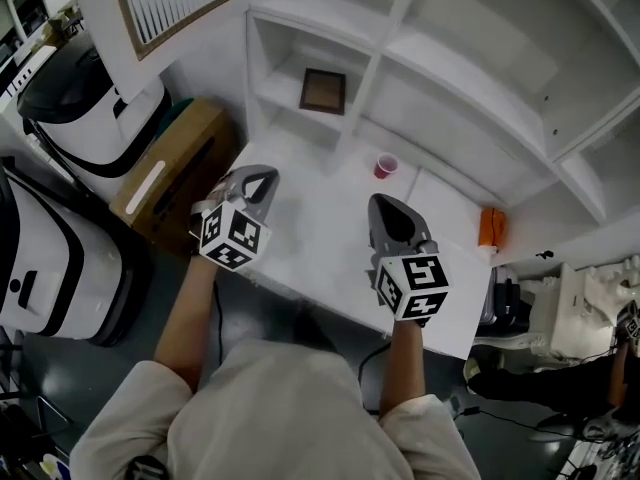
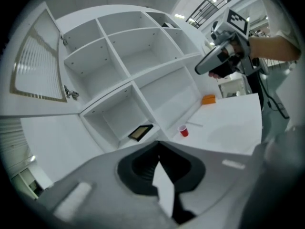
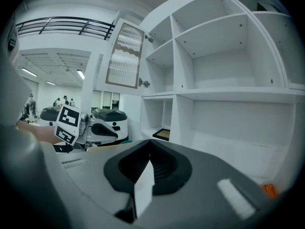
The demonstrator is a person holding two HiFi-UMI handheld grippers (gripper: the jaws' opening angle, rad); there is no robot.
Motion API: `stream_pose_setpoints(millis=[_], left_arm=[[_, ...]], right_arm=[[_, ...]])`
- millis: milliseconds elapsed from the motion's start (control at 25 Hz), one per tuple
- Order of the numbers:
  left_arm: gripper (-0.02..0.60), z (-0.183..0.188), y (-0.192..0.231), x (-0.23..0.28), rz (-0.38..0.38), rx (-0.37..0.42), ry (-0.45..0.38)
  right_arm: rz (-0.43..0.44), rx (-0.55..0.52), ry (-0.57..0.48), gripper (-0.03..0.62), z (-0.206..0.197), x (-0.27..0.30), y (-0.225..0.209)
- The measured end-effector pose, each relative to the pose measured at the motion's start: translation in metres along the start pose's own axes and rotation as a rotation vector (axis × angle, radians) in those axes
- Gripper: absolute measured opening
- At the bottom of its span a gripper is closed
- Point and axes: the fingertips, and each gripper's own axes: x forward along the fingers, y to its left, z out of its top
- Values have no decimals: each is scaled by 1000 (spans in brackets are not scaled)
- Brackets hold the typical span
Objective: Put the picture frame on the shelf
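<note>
- Jaws of the left gripper (image 1: 258, 180) are pressed together to a point, with nothing between them. Its own view shows the two dark pads meeting at the tip (image 2: 159, 144).
- The right gripper (image 1: 386, 208) is likewise closed and empty. Its jaws meet along a thin line in the right gripper view (image 3: 150, 143).
- Both grippers hang over the white worktop (image 1: 320, 233), side by side and well apart, each pointing towards the shelf (image 1: 440, 78). Each is held in one of the person's hands.
- The picture frame (image 1: 323, 91) lies flat on the floor of the lowest left compartment of the shelf. It has a dark border and a brownish middle, and neither gripper touches it. The left gripper view shows it in that same compartment (image 2: 141, 132), and the right gripper view catches its edge past the upright divider (image 3: 162, 134).
- A red cup (image 1: 386, 165) stands upright on the worktop just in front of the shelf, between the lines of the two grippers and clear of both.
- An orange object (image 1: 489, 227) sits at the right edge of the worktop, near the shelf; what it is cannot be made out.
- A cupboard door (image 1: 170, 3) with a wooden rim and a ribbed panel stands open to the left of the shelf.
- A cardboard box (image 1: 170, 168) and white-and-black machines (image 1: 60, 258) stand on the floor left of the worktop.
</note>
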Motion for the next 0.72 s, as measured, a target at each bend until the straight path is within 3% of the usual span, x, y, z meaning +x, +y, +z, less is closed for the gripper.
stream_pose_setpoints(millis=[400,720], left_arm=[[5,9,-29,-80,16,33,-47],[3,5,-48,-135,8,-6,-75]], right_arm=[[-12,-42,-3,6,1,-58,64],[-11,-31,3,6,-7,-88,106]])
